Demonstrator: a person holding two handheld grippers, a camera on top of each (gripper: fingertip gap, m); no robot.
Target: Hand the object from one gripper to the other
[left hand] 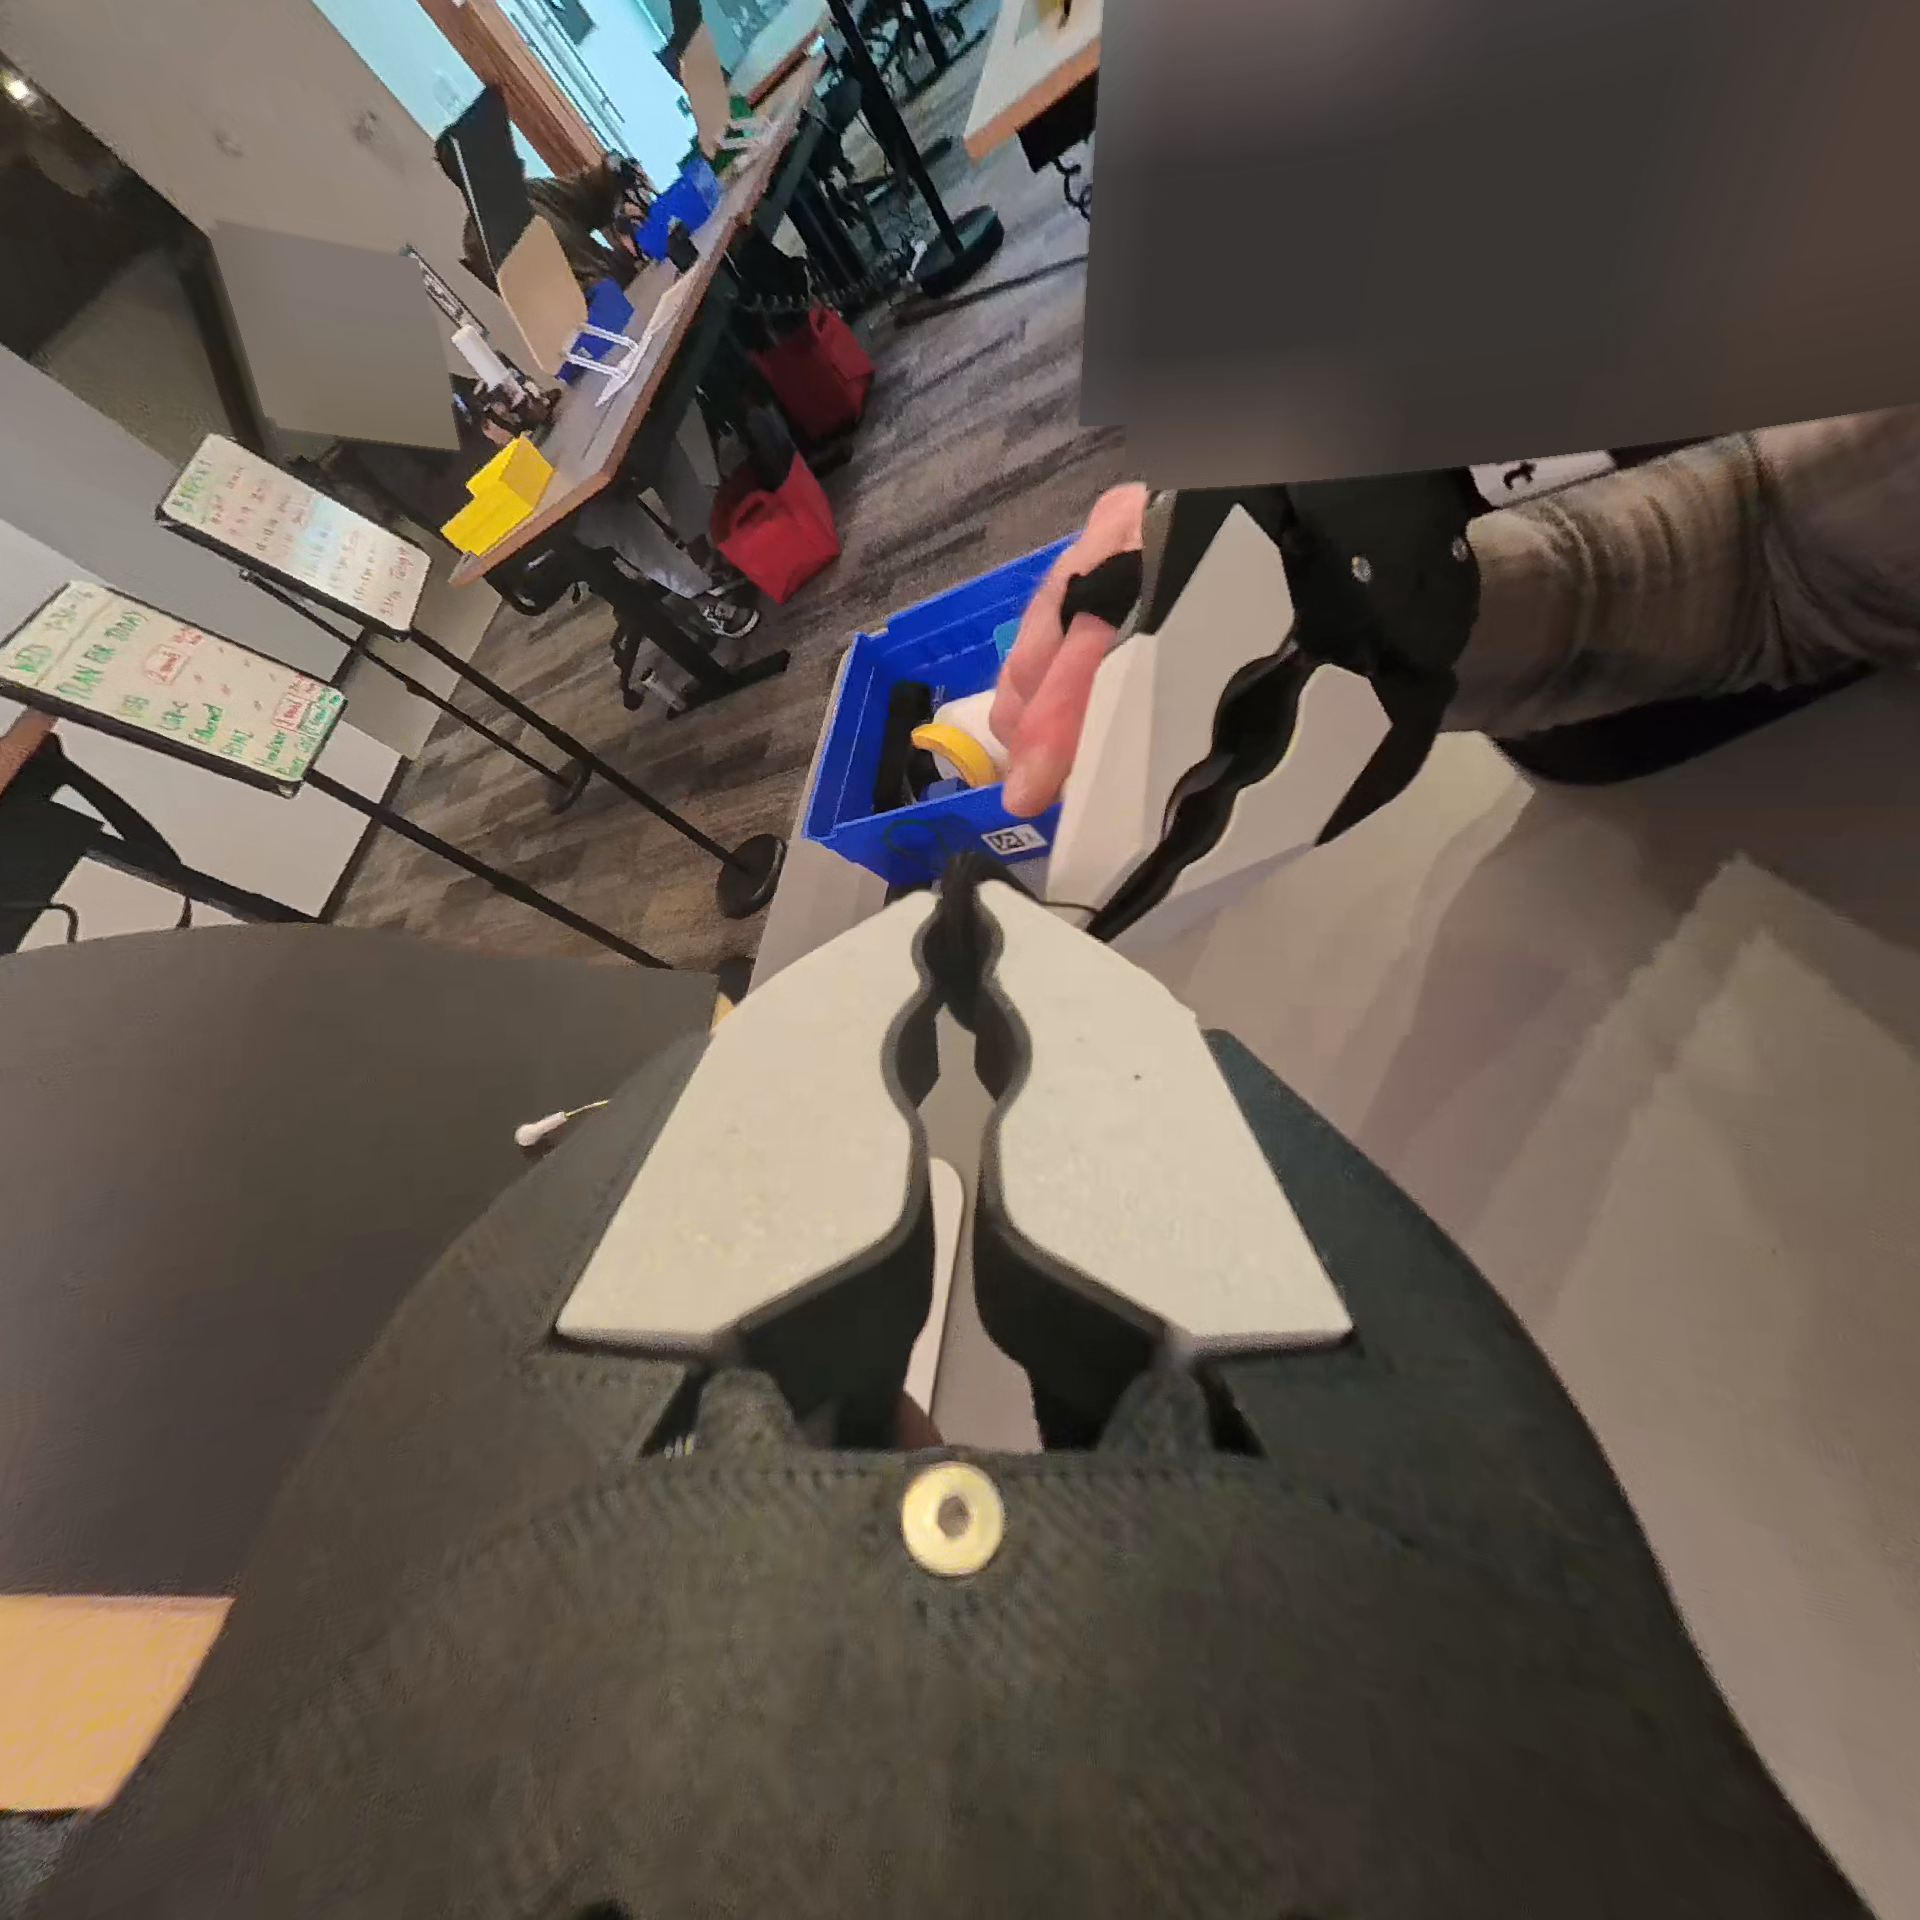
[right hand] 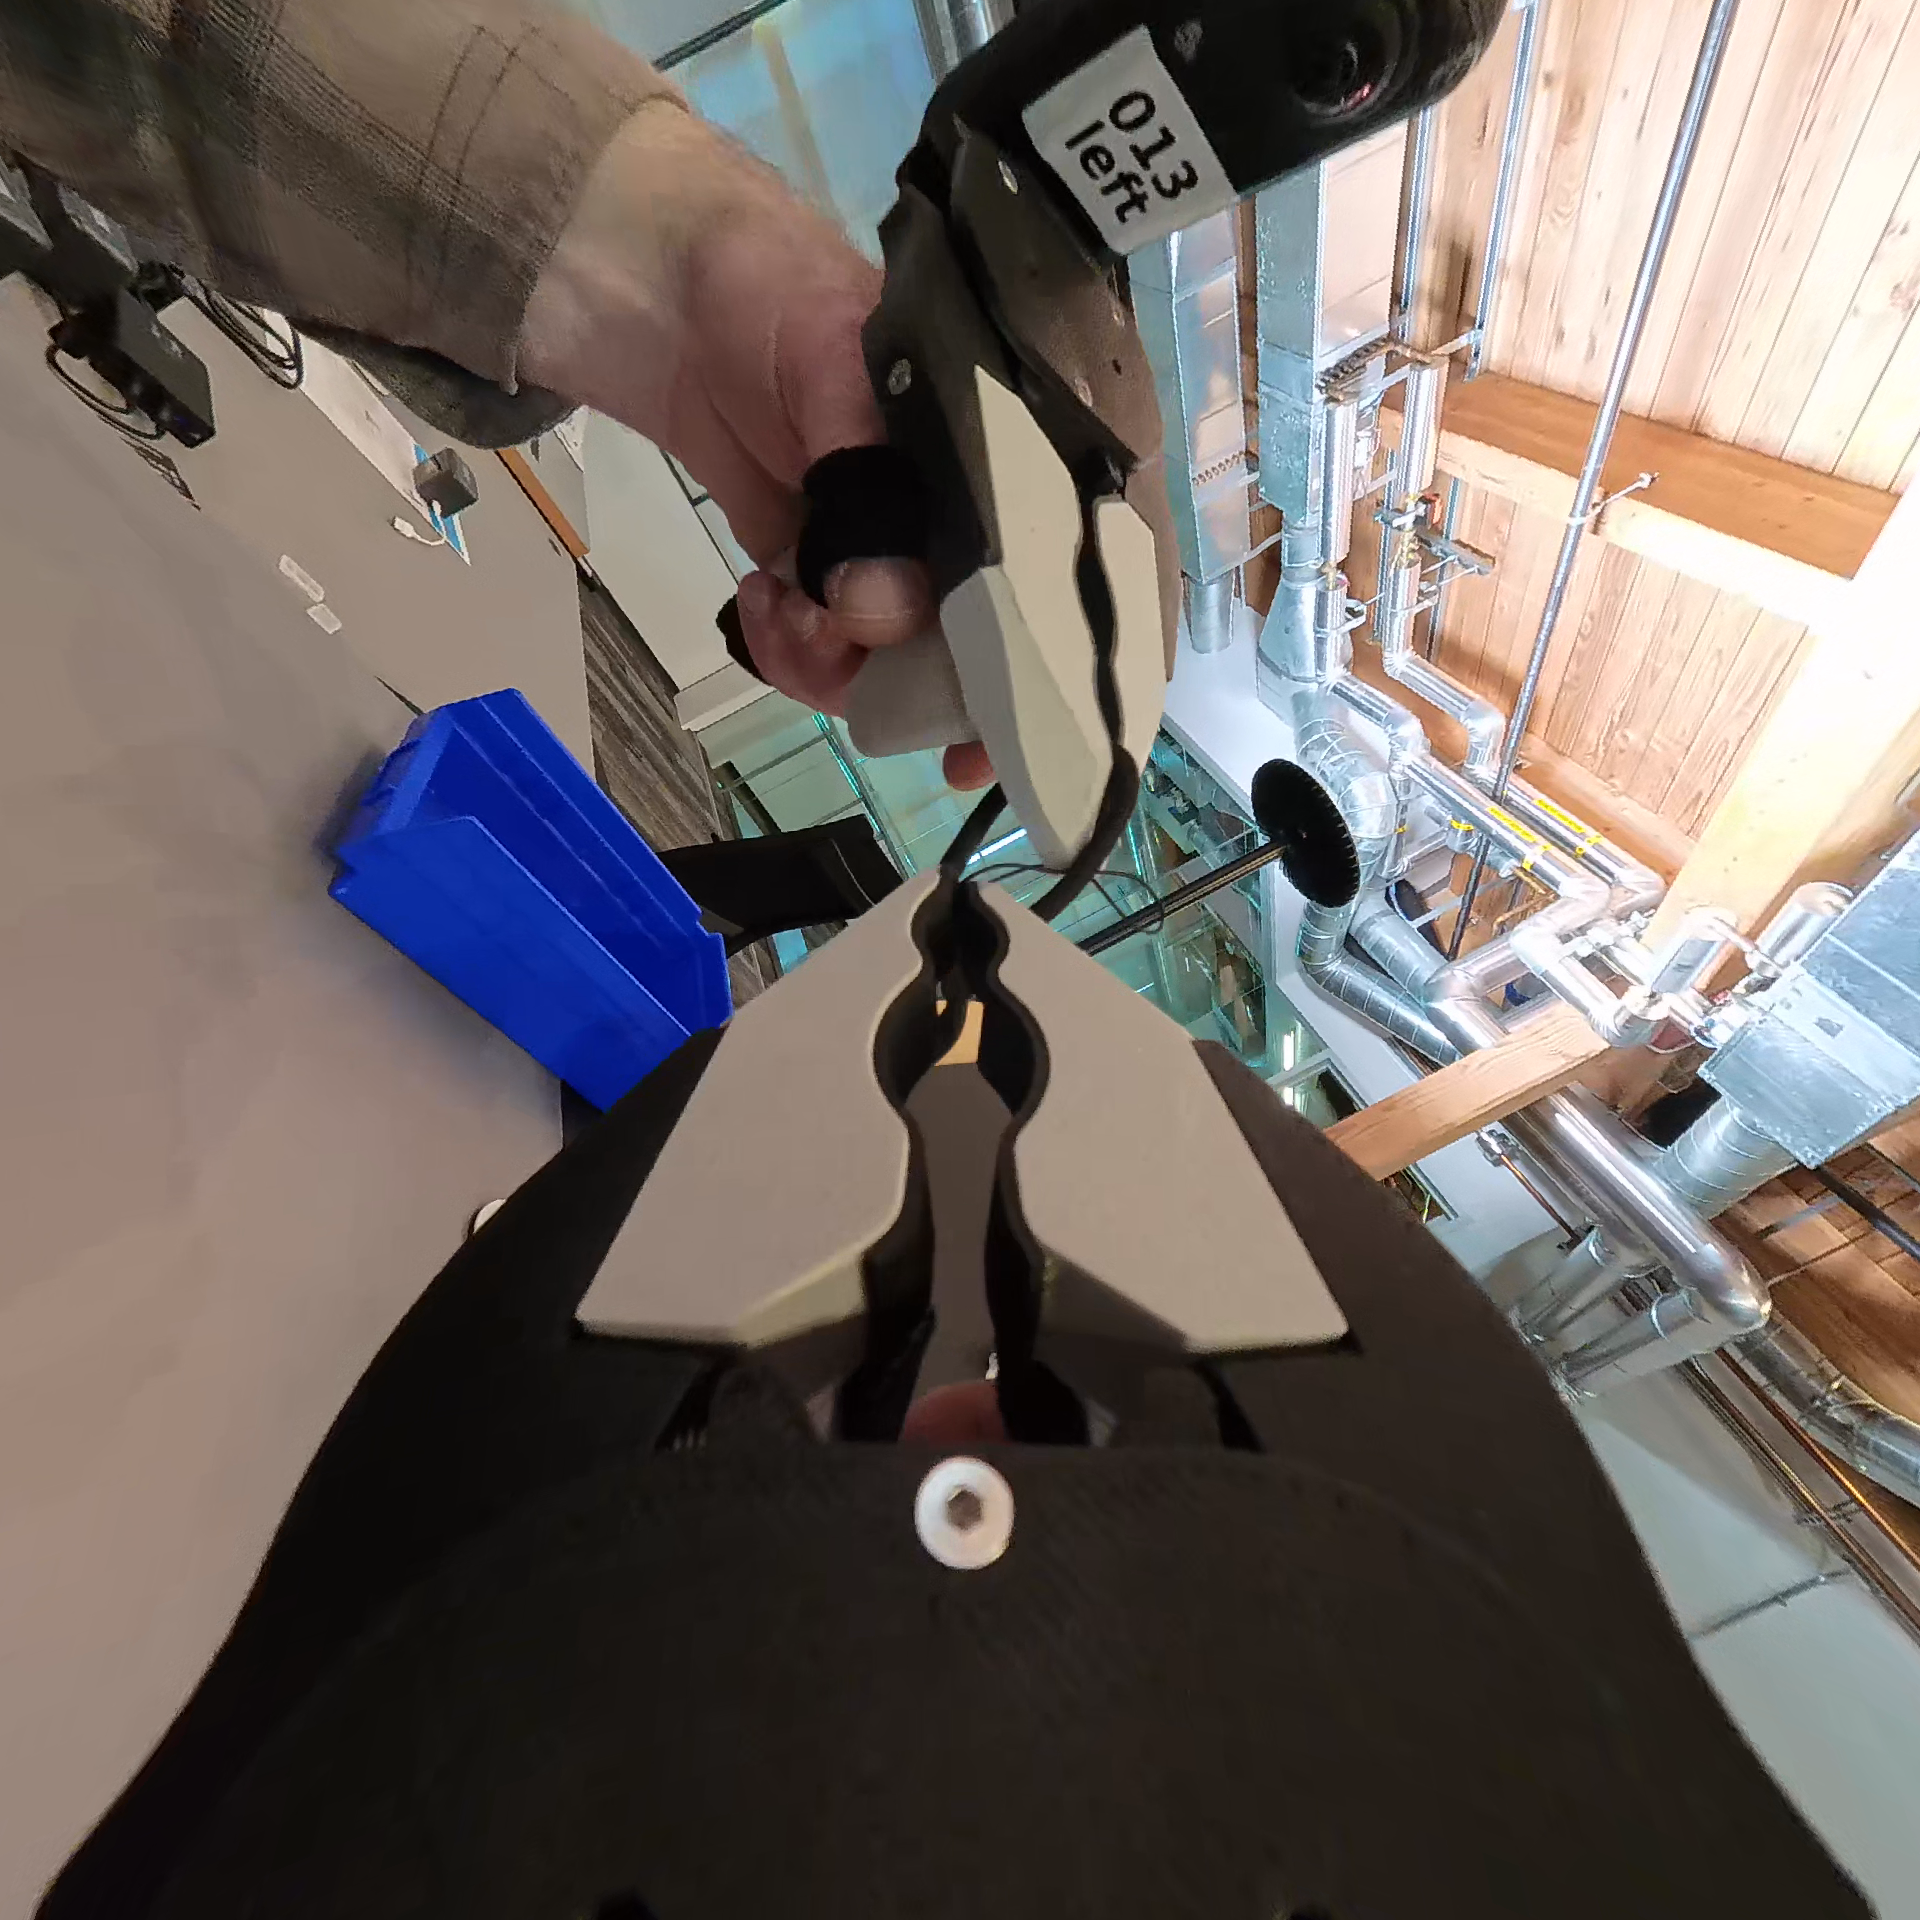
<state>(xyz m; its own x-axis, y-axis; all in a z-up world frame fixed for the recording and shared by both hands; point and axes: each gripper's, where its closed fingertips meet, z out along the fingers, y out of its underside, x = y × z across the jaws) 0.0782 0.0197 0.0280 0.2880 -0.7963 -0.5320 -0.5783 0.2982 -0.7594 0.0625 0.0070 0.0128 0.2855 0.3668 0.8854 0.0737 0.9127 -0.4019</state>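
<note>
Left hand-held gripper (left hand: 961, 914) and right hand-held gripper (right hand: 961, 904), tips near-touching, both clamp one black cable (right hand: 1081, 883). Blue bin (left hand: 935, 831) rests on the surface (left hand: 1558, 1039).

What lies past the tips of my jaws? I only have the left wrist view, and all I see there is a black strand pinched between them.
Observer: The right wrist view shows a thin black rod ending in a toothed black disc, out past both tips.
Operator: Does the other side have a hold?
Observer: Yes. The right gripper has its jaws closed on black strands at their tips.
</note>
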